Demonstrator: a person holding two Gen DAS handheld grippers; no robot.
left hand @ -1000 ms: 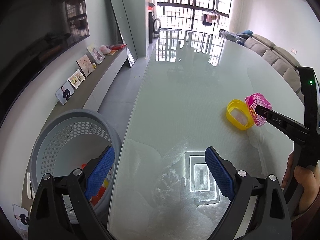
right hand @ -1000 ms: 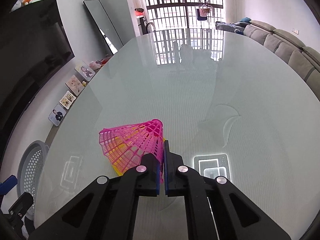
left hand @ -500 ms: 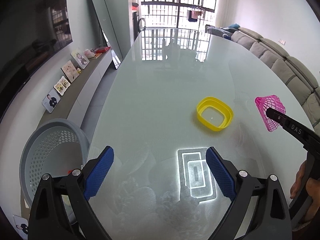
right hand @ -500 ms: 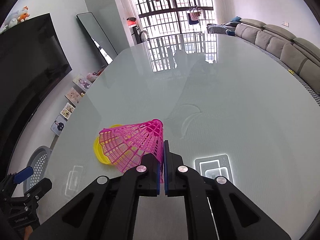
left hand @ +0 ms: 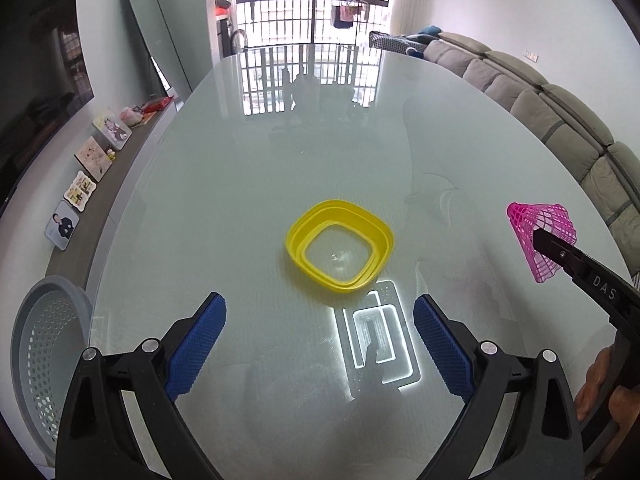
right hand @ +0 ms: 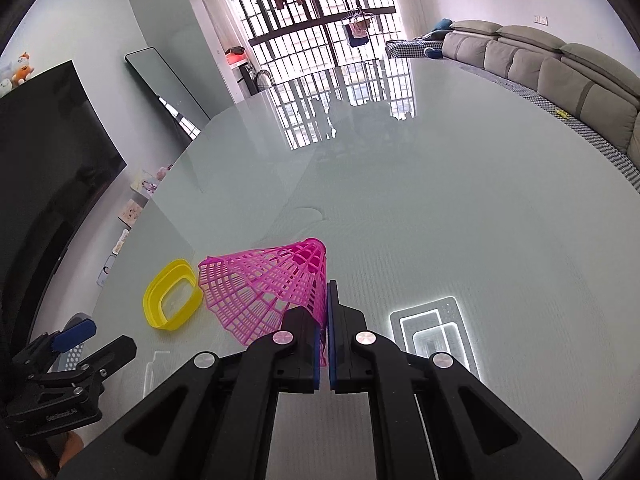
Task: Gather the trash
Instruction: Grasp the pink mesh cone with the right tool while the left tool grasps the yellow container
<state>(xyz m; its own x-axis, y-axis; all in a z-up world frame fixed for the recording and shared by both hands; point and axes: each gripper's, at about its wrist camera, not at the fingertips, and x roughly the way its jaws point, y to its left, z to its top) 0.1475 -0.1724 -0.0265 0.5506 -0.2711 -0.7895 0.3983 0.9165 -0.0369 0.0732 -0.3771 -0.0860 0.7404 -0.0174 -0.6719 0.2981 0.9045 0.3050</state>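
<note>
A yellow plastic ring-shaped container (left hand: 340, 250) lies on the glass table (left hand: 320, 152), just ahead of my open, empty left gripper (left hand: 320, 344). It also shows in the right wrist view (right hand: 172, 300). My right gripper (right hand: 325, 332) is shut on the rim of a pink mesh plastic cone (right hand: 264, 292) and holds it above the table. In the left wrist view the pink cone (left hand: 540, 236) and the right gripper (left hand: 560, 252) appear at the far right. The left gripper (right hand: 80, 340) shows at the lower left of the right wrist view.
A grey perforated basket (left hand: 44, 360) stands on the floor off the table's left edge. A low shelf with framed pictures (left hand: 84, 188) runs along the left wall. A grey sofa (left hand: 560, 120) lines the right side. A ceiling light reflects on the glass (left hand: 378, 340).
My left gripper has swung right, away from the basket, and now faces the yellow container. My right gripper, still holding the pink cone, has lifted away from the yellow container.
</note>
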